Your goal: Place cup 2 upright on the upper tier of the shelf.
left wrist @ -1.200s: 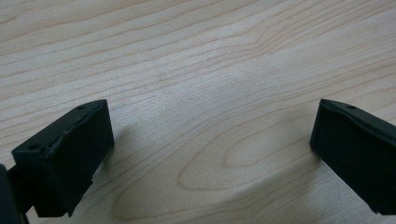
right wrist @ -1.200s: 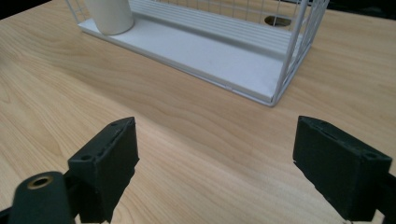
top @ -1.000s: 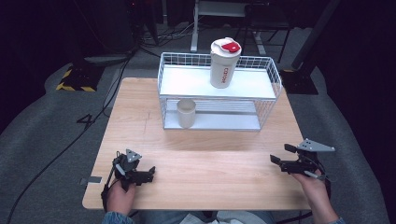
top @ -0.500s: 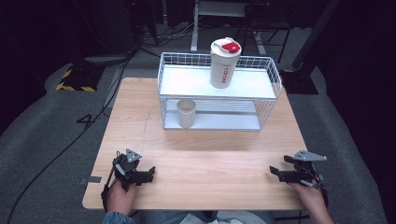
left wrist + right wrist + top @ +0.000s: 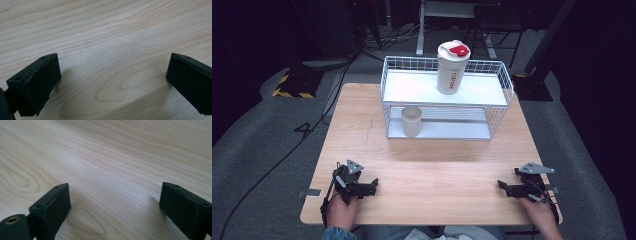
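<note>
My right gripper sits low over the tabletop near its near right corner, jaws parted with bare wood grain between them, as the right gripper view confirms; they have just been opening, and nothing lies between them. My left gripper rests near the near left corner, its jaws spread wide over bare wood as well, pinching nothing. The things nearest both sets of fingers stand toward the far edge of the tabletop, in the white wire rack. The paper cup stands upright on the lower shelf, toward that shelf's left end, its mouth facing up and its long axis vertical. The white shaker bottle with the red lid stands upright on the upper shelf, right of centre. Both are well apart from either gripper, ahead of them across the open middle of the tabletop. I judge the left gripper the nearer to the cup, which lies ahead and somewhat to its right; the bottle sits about midway, slightly closer to my right gripper. A reach for the cup would have to enter the lower shelf from the rack's near side, level, beneath the upper shelf.
</note>
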{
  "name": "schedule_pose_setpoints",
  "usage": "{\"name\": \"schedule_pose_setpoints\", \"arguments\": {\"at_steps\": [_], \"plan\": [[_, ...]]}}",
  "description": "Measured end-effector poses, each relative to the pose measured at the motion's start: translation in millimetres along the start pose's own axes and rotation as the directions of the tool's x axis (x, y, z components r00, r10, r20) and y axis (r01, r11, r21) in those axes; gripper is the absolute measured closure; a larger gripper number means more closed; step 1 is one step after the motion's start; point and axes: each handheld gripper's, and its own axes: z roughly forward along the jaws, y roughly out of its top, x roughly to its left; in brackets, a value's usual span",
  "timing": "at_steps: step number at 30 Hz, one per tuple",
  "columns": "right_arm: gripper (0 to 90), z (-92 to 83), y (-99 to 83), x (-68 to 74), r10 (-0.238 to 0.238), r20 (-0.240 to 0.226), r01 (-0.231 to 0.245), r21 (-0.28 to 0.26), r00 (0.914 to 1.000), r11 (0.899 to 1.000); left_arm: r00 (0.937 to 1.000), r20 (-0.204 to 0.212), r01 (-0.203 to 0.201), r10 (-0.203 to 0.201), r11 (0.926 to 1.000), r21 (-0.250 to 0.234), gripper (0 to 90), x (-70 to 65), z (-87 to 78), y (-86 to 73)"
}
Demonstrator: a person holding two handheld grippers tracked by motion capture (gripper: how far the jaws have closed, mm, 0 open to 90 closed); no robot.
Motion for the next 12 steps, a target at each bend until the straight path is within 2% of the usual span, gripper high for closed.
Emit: {"name": "schedule_pose_setpoints", "arguments": {"at_steps": [2, 12], "plan": [[7.0, 0.7, 0.2, 0.8, 0.01, 0.015, -0.01, 0.006, 0.9998, 1.0, 1.0, 0.0, 0.0, 0.0, 1.0, 0.0, 0.1, 0.0, 0.0, 0.0], [5.9, 0.9, 0.3, 0.8, 0.015, 0.018, -0.015, 0.009, 0.9997, 1.0, 1.0, 0.0, 0.0, 0.0, 1.0, 0.0, 0.1, 0.0, 0.0, 0.0]]}}
